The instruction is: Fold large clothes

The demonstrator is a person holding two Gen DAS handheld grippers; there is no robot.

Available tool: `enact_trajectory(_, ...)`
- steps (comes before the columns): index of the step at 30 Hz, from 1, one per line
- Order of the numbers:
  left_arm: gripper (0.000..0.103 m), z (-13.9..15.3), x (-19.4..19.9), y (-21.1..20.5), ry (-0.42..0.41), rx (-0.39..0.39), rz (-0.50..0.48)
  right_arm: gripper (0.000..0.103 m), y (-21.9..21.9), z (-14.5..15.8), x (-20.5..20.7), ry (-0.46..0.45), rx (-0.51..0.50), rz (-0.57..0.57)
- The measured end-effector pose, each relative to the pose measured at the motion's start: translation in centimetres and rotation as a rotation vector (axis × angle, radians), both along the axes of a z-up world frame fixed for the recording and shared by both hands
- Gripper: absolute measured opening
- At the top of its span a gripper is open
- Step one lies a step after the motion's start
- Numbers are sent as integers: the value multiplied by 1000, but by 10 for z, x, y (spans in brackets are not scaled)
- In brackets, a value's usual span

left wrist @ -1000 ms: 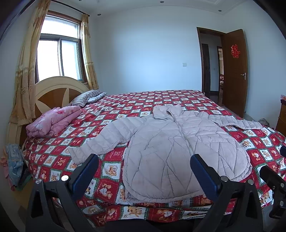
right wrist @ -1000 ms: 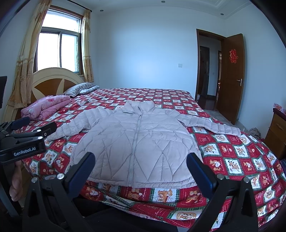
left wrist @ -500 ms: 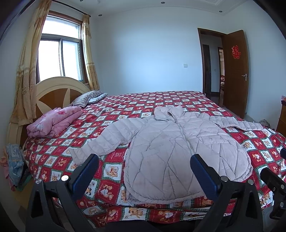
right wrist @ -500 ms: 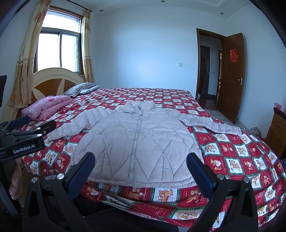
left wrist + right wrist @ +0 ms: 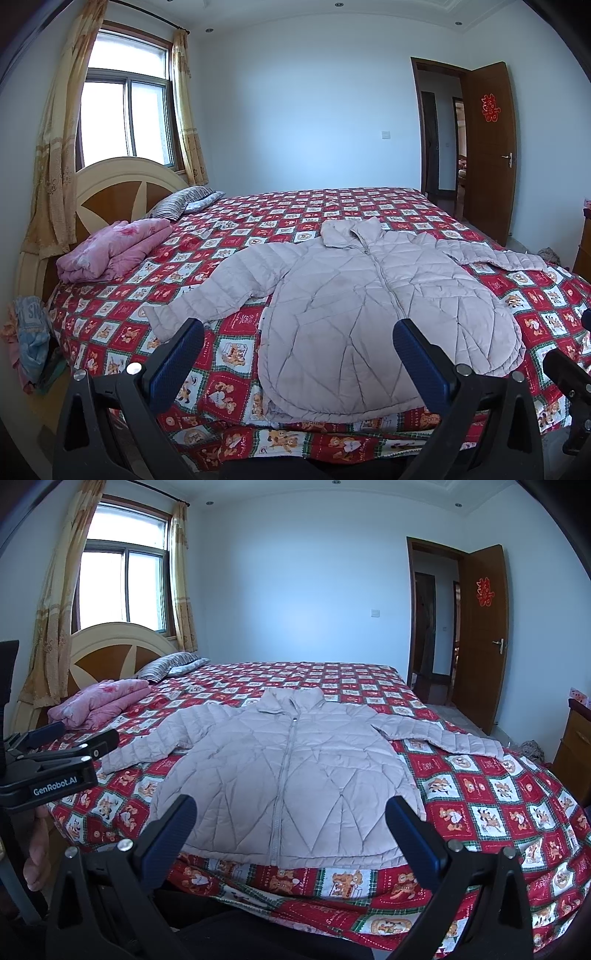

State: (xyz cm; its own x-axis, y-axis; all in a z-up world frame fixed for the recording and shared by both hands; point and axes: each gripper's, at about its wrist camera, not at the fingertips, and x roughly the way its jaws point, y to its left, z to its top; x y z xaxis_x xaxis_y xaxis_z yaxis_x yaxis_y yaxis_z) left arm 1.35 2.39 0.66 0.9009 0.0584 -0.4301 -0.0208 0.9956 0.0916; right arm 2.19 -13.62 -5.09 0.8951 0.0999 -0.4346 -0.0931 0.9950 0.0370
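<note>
A pale pink quilted puffer jacket [image 5: 369,306] lies flat and zipped on the red patterned bedspread [image 5: 295,214], sleeves spread out, hem toward me. It also shows in the right wrist view [image 5: 284,775]. My left gripper [image 5: 295,347] is open and empty, held off the bed's near edge, in front of the jacket's hem. My right gripper [image 5: 288,823] is open and empty, also short of the hem. The left gripper's body [image 5: 51,768] shows at the left of the right wrist view.
A folded pink quilt [image 5: 110,251] and a striped pillow [image 5: 181,201] lie by the headboard [image 5: 110,184] at left. Clothes [image 5: 29,339] hang off the bed's left side. An open wooden door [image 5: 487,147] and a cabinet [image 5: 576,749] stand at right.
Both views have shifted very slightly; the jacket has not moved and both grippers stay open.
</note>
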Motion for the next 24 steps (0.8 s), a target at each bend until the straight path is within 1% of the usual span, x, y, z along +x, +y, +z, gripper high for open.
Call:
enact_trajectory(6, 102, -3, 4, 0, 13, 1, -3, 103, -4, -3, 8, 19, 14, 25)
enact_trajectory(8, 102, -6, 8, 1, 17, -1, -9, 103, -4, -7, 11, 16, 19, 43)
enact_trajectory(10, 102, -9, 14, 4, 13, -6, -12, 103, -6, -14, 20, 35, 21, 61)
enact_trajectory(12, 102, -15, 25, 7, 8, -2, 3, 103, -11, -23, 33, 51, 17, 48)
enact_trajectory(15, 102, -29, 56, 14, 12, 16, 39, 103, -26, -40, 64, 95, 42, 22)
enact_trajectory(18, 102, -47, 97, 19, 59, 22, 64, 103, -49, -55, 93, 152, 91, -29)
enact_trajectory(21, 102, -69, 147, 21, 114, 40, 90, 103, -81, -70, 128, 224, 139, -102)
enact_trajectory(24, 102, -86, 186, 20, 133, 62, 112, 103, -117, -79, 159, 281, 190, -183)
